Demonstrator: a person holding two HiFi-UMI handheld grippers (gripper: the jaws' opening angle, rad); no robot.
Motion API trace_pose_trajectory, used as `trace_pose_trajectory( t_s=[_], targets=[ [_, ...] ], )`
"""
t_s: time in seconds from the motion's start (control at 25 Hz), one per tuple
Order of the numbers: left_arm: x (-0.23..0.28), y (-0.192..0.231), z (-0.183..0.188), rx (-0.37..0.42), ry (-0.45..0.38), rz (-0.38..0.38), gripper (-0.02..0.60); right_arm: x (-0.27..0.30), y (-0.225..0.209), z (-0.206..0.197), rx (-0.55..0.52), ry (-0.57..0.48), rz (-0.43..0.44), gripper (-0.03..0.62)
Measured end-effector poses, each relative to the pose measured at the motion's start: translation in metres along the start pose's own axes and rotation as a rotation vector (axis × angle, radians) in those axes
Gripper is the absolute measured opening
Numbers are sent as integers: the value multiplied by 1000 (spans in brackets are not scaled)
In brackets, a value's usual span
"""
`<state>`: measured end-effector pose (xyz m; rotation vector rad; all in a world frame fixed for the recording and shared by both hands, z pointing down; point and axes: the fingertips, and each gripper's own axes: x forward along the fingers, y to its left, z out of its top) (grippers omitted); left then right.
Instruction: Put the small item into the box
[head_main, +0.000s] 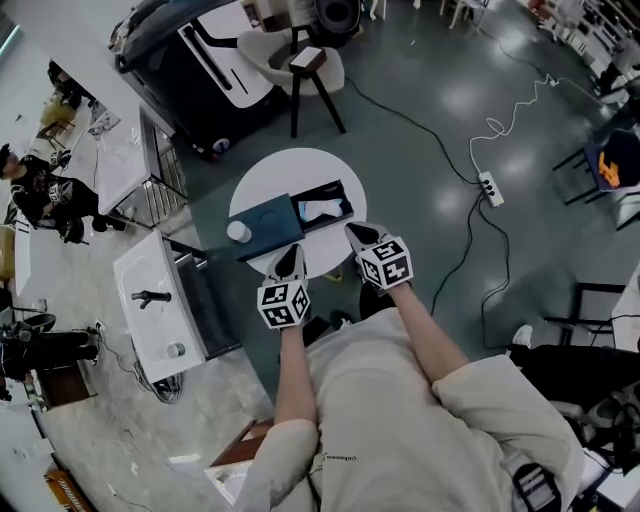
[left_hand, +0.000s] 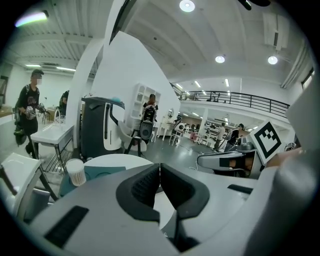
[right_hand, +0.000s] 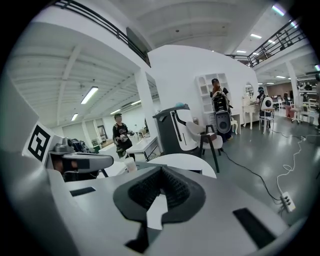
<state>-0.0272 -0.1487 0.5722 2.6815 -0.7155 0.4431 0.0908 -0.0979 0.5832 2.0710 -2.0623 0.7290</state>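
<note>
Far left, off the table: a person (head_main: 40, 190) stands beside a white counter, and a white washstand (head_main: 150, 300) sits nearer, well apart from the action.
Round table: the white table (head_main: 290, 170) carries everything that matters, out in front of both grippers.
Small item: the little white cup (head_main: 238, 231) stands upright at the table's left edge, just beside the box's left end and outside it. The left gripper view catches it low on the left (left_hand: 76, 172), and the right gripper view shows it small past the other gripper (right_hand: 131, 164).
Box: the dark teal box (head_main: 270, 225) lies across the table's middle. Its right end is open, a dark compartment (head_main: 340, 192) with something white inside.
Left gripper: the left gripper (head_main: 290, 262) hovers over the table's near edge, tips close to the box's near side. Its jaws are pressed together (left_hand: 159, 170) with nothing between them.
Right gripper: the right gripper (head_main: 358, 235) hangs near the box's open right end. Its jaws are closed tight (right_hand: 161, 172) and it carries nothing.
Floor, far right: a white power strip (head_main: 490, 188) lies on the grey floor.
</note>
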Motion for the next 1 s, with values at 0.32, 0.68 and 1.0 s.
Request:
trace_pose_trajectory(
  t_s=[0.32,0.68,1.0],
  targets=[
    [7,7,-2,3,17,-7,21,7,1,0,-2,9,-1,35],
    [9,17,-7,1,35,-2,21,19,7,-6,-22,47,-1,35],
    [11,25,-5,13,41,-13,21,30,16,-7,-31,55,4,34]
  ],
)
